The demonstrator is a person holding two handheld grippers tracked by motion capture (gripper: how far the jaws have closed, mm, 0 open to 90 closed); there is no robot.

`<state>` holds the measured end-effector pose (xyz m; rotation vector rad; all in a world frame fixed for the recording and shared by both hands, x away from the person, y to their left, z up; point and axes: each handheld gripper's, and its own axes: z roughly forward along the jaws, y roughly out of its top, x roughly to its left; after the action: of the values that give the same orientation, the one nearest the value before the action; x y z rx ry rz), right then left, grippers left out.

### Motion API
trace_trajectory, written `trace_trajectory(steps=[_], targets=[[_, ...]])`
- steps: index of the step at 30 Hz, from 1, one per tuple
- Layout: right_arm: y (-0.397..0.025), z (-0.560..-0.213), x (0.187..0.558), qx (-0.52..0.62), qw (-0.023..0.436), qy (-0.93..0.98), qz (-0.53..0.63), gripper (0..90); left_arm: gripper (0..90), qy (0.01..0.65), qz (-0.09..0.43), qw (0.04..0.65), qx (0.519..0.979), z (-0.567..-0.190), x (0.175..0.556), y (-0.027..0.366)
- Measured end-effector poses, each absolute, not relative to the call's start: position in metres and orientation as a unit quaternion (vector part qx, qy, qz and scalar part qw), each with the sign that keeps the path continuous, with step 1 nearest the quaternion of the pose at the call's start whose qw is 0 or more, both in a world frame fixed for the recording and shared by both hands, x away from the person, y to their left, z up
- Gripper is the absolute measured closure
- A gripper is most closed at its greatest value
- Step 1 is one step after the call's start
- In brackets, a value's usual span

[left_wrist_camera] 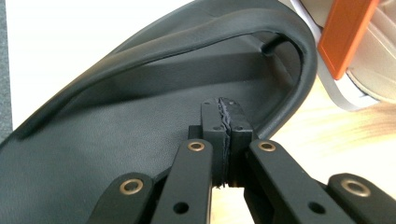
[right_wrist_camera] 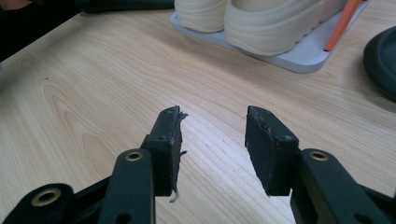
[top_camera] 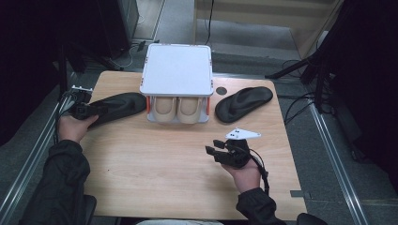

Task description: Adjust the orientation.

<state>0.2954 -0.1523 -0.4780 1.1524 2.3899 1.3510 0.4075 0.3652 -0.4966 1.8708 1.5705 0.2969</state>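
Note:
A black insole lies at the table's left with its toe near a white rack. My left gripper sits over its heel end, shut. In the left gripper view the jaws are pressed together above the insole, and I see nothing between them. A second black insole lies to the right of the rack. Two beige shoes stand under the rack's top. My right gripper hovers open over bare wood at the front right, holding nothing.
The rack has orange posts and a grey base under the shoes. The second insole's edge is at the right of the right gripper view. Bare wood spans the table's front half. Dark stands and cables surround the table.

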Motion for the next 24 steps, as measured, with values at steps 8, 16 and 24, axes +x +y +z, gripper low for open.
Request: trace_trajectory(steps=[8, 16, 24], targets=[[-0.145, -0.478, 0.298, 0.374, 0.077, 0.805, 0.454, 56.8, 89.5, 0.593, 0.138, 0.318, 0.727, -0.493, 0.394, 0.363], [-0.144, -0.477, 0.300, 0.372, 0.075, 0.805, 0.456, 56.9, 90.0, 0.605, 0.143, 0.324, 0.713, -0.498, 0.381, 0.385], [-0.143, -0.475, 0.301, 0.370, 0.075, 0.804, 0.459, 56.9, 90.0, 0.607, 0.128, 0.311, 0.720, -0.507, 0.375, 0.385]])
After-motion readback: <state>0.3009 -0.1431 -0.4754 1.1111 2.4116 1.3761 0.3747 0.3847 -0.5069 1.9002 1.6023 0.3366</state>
